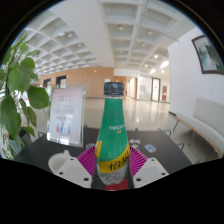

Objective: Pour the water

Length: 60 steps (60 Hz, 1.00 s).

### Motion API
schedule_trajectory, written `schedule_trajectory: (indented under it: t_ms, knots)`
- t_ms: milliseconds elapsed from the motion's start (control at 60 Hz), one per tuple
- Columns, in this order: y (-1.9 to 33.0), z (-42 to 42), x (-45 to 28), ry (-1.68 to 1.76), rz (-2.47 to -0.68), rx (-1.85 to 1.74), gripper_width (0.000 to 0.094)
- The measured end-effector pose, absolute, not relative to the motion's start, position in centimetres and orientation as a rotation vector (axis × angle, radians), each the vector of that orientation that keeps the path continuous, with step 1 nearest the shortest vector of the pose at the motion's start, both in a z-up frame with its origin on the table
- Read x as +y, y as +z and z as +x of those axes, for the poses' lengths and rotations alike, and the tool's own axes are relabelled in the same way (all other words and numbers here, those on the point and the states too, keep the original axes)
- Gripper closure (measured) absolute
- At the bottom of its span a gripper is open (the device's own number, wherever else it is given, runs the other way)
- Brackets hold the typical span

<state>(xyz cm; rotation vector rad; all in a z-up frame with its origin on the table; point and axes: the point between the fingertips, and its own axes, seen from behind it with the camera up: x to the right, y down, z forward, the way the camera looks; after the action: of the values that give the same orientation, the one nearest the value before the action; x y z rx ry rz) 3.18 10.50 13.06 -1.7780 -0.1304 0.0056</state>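
Note:
A green plastic bottle with a green cap and a yellow label stands upright between my fingers. Its clear lower part sits down at the fingers' base. My gripper has its magenta pads pressed against both sides of the bottle, so it is shut on it. The bottle appears lifted above the dark table. No cup or other vessel shows in view.
A leafy plant stands at the left. A clear stand-up sign is on the table behind the bottle to the left. Small pink items lie on the table to the right. A wide hall with a white bench lies beyond.

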Motion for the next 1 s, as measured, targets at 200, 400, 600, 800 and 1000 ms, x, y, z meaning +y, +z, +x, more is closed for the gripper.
schedule_trajectory:
  t_ms: [200, 400, 600, 800, 1000]
  knots:
    - [4.3, 4.6, 9.6, 0.022, -1.835, -0.090, 0.0515]
    - [5.9, 3.8, 9.9, -0.003, -1.840, -0.080, 0.0313]
    - [5.2, 5.2, 7.6, -0.066, -1.947, -0.034, 0.0075]
    - [8.2, 3.9, -0.3, -0.094, -1.969, -0.040, 0.0078]
    - [12.9, 1.7, -12.8, -0.076, -1.974, -0.023, 0.0079]
